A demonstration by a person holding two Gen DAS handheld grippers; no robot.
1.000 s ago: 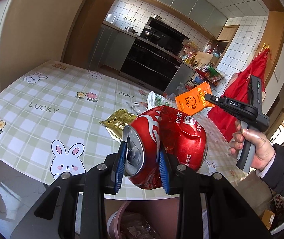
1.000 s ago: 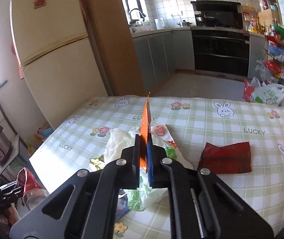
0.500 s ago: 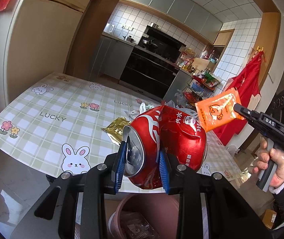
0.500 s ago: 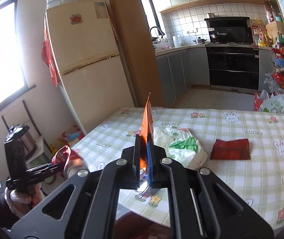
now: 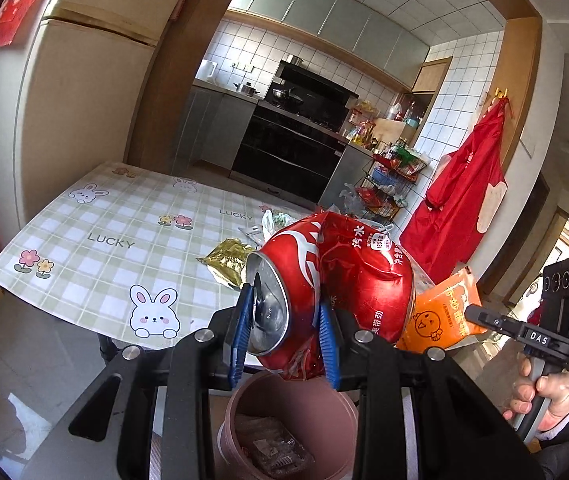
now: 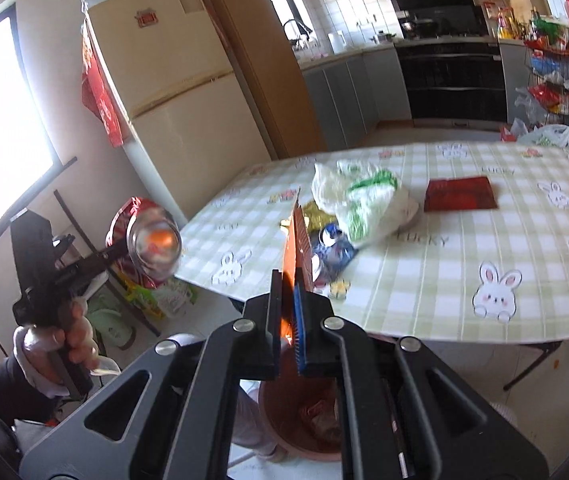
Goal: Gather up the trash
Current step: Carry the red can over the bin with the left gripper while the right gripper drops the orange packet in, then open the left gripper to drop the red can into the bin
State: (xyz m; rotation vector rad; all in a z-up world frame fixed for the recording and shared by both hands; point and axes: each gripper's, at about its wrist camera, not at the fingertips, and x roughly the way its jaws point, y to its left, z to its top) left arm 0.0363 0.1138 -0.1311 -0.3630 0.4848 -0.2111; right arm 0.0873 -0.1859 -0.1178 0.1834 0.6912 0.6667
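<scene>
Crumpled red aluminium fills the lower middle of the left wrist view: the dented can (image 5: 336,292) is clamped between the blue ribbed pads of the left gripper (image 5: 288,336), hanging right above the brownish plastic bin (image 5: 324,404) at the bottom of the frame. In the right wrist view the right gripper (image 6: 289,312) is pinched tight on a thin orange packet (image 6: 294,240), seen edge-on at centre, with the same bin (image 6: 280,412) showing beneath its fingers. To my eye both pieces are about ready to drop; the can should go once it sits over the middle of the opening, and the light, flat packet wants lowering close to the rim so it doesn't flutter aside. On the checked, glossy tablecloth (image 6: 484,256) at upper right lie a soft white bag (image 6: 368,204), a flat red wrapper (image 6: 460,194) and a gold foil scrap (image 5: 228,258)
</scene>
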